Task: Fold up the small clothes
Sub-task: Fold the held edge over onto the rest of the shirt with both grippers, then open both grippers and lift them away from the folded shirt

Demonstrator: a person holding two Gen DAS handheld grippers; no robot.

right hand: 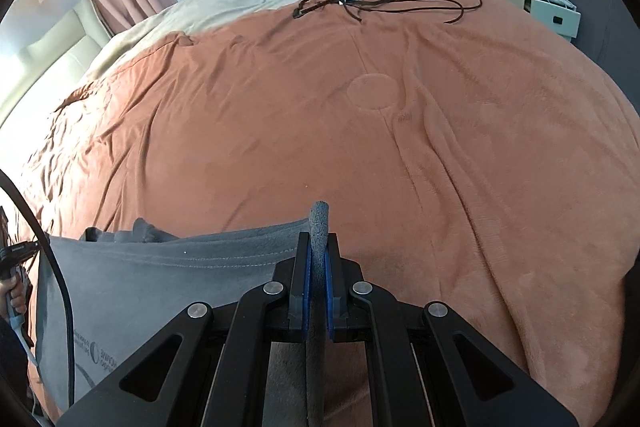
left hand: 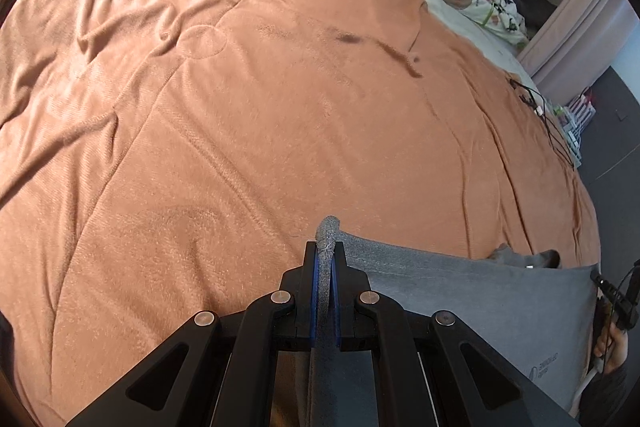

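Both hand-held tools are clamped on the same item. The left gripper (left hand: 327,255) has its blue-padded jaws pressed narrow on a bunched corner of the grey knit garment (left hand: 460,291), with a nub of cloth poking out past the fingertips at 12 o'clock. The right gripper (right hand: 318,247) grips the opposite corner in the same way.

Position of the workpiece: the grey garment hangs stretched between the two tools, its stitched top edge running side to side — long axis from 9 to 3 o'clock as seen from the foot of the bed. From the left gripper the cloth extends toward 3 o'clock; from the right gripper it extends toward 9 o'clock. The body of the garment drops toward 6 o'clock, printed lettering visible on the lower part. Whether the lower hem touches the bed cannot be told.

Beyond the held edge, at 12 o'clock, lies the rust-orange plush blanket (right hand: 280,131), wrinkled but unoccupied near the tools. Neither arm is nearer; the load is shared evenly.

Judgement: the next move likely depends on carrying the edge forward toward 12 o'clock and laying the cloth flat.

Containers: a pale bedside cabinet (right hand: 556,15) stands at 2 o'clock in the right view — small items on top, contents unclear. A black cable (right hand: 400,1) rests on the far blanket.
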